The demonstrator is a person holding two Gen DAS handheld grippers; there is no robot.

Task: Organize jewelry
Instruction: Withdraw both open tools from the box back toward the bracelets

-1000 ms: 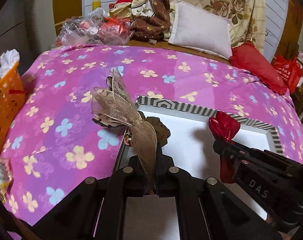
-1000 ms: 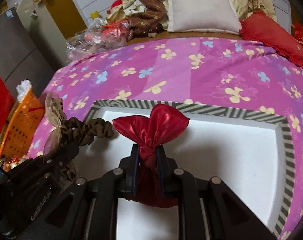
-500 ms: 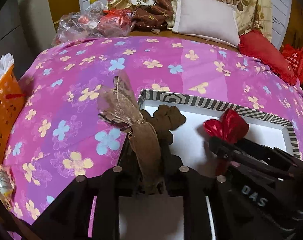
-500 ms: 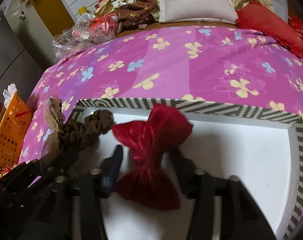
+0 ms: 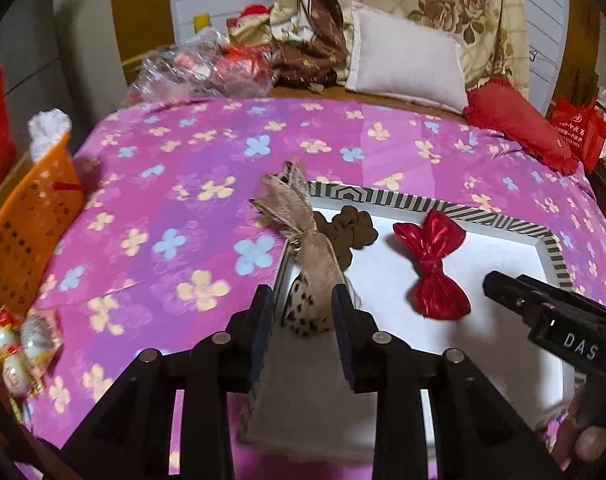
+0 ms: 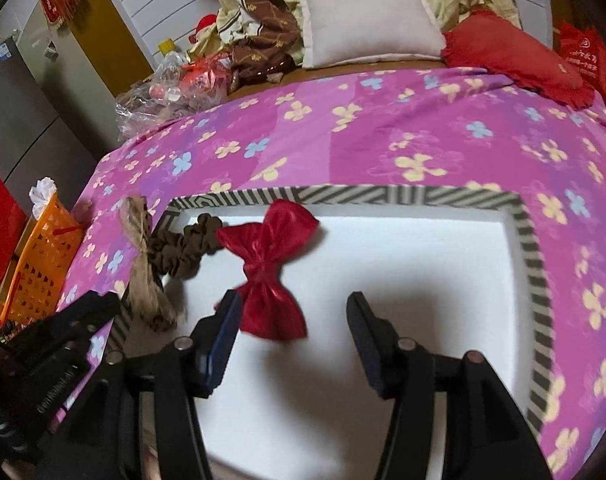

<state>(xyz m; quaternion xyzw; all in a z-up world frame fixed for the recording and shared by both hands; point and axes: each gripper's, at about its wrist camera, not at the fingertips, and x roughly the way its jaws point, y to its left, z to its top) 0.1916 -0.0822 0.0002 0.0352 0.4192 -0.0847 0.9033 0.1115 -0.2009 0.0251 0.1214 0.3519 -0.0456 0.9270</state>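
Now parted wide: left gripper around beige bow without clamping, right gripper clear of red bow lying in tray.

A pink flowered bedspread covers the bed. At the far end lie a white pillow and a red cushion. An orange basket stands at the left, with crumpled plastic bags far left.

Three fabric hair pieces at the tray's left end

Shiny red satin bow lies flat on the white striped-rim tray — brown ruffled scrunchie just left, tan gauze bow with leopard-print tail over the left rim.
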